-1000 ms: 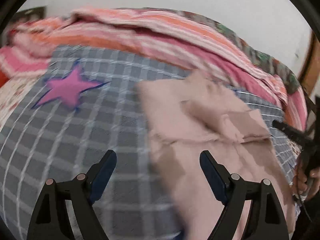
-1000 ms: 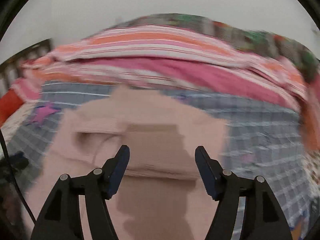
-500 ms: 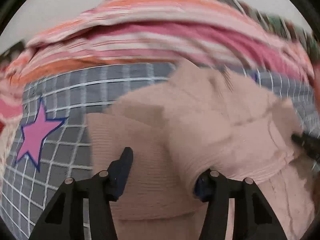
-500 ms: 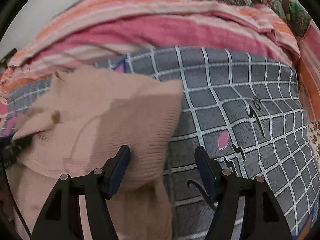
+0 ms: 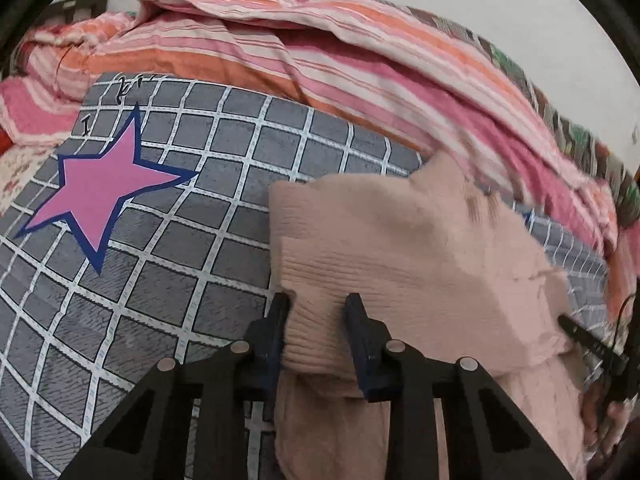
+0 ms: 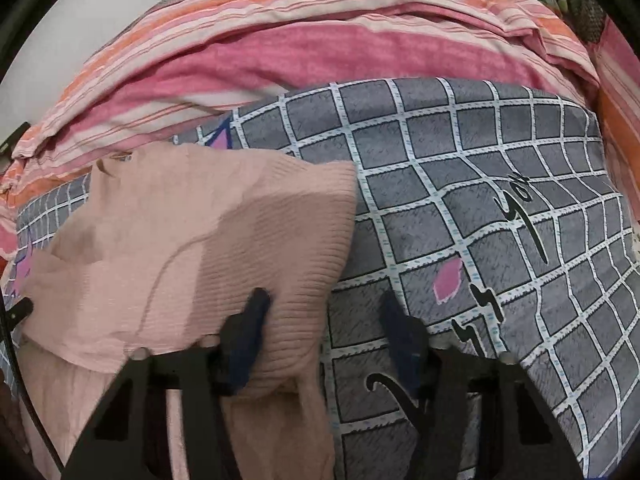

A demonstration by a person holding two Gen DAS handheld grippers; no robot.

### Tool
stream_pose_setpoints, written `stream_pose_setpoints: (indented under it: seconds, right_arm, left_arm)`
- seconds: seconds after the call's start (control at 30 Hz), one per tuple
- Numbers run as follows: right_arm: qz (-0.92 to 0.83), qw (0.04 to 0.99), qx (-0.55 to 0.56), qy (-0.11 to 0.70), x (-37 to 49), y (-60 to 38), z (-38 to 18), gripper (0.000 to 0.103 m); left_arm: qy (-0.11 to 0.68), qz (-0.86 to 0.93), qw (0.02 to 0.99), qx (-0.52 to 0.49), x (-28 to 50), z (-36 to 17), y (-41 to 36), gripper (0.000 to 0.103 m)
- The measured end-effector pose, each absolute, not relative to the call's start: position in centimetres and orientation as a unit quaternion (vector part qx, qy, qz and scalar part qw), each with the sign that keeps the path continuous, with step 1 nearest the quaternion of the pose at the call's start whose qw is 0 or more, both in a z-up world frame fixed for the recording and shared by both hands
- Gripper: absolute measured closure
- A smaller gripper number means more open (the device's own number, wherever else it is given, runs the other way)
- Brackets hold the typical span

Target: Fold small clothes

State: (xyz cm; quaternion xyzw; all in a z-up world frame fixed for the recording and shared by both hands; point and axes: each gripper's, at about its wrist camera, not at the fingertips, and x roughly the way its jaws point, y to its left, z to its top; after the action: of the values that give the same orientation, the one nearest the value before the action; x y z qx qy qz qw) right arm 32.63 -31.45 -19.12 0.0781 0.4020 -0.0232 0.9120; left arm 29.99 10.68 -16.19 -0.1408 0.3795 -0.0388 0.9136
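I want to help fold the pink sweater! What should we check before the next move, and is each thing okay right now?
1. Left gripper holding the pink sweater: ok, its fingers pinch the ribbed edge.
2. Right gripper holding the sweater: not ok, its fingers stand wide apart, one over the knit, one over the blanket.
3. Both bottom corners held evenly: not ok, only the left side is gripped.
4. Folded part lying flat: cannot tell, it looks rumpled and partly blurred.
5. Room on the grey checked blanket to lay the fold: ok, bare blanket beside the sweater.
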Motion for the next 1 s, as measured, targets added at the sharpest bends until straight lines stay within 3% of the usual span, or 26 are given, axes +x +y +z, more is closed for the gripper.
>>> stream_pose_setpoints:
  seconds: [0.1,0.3,0.5,0.7,1.0]
  right_arm:
    - [-0.032,0.916,0.076,0.393,32.6,-31.4,-19.1,0.074]
    - [-0.052,0.914,0.088,0.393,32.2,-32.2,-19.0,0.075]
    - [-0.051,0.914,0.094,0.392,30.7,-32.7,-17.5,0.064]
    - [-0.033,0.926,0.092,0.365,23.3,-30.5,-13.1,0.061]
    - [-0.060,0.937,0.043,0.342,13.2,-29.7,-9.2,0.058]
  left_arm:
    - [0.377,-0.039,0.913,-0.150,30.4,-16.2,10.5,0.075]
    - [0.390,-0.029,0.912,-0.127,29.6,-15.7,9.7,0.075]
    - [0.391,-0.026,0.916,-0.086,25.1,-14.2,9.3,0.075]
    - [0.351,-0.019,0.934,-0.066,19.4,-11.6,9.6,0.075]
    - [0.357,-0.036,0.931,-0.067,13.1,-9.0,9.2,0.075]
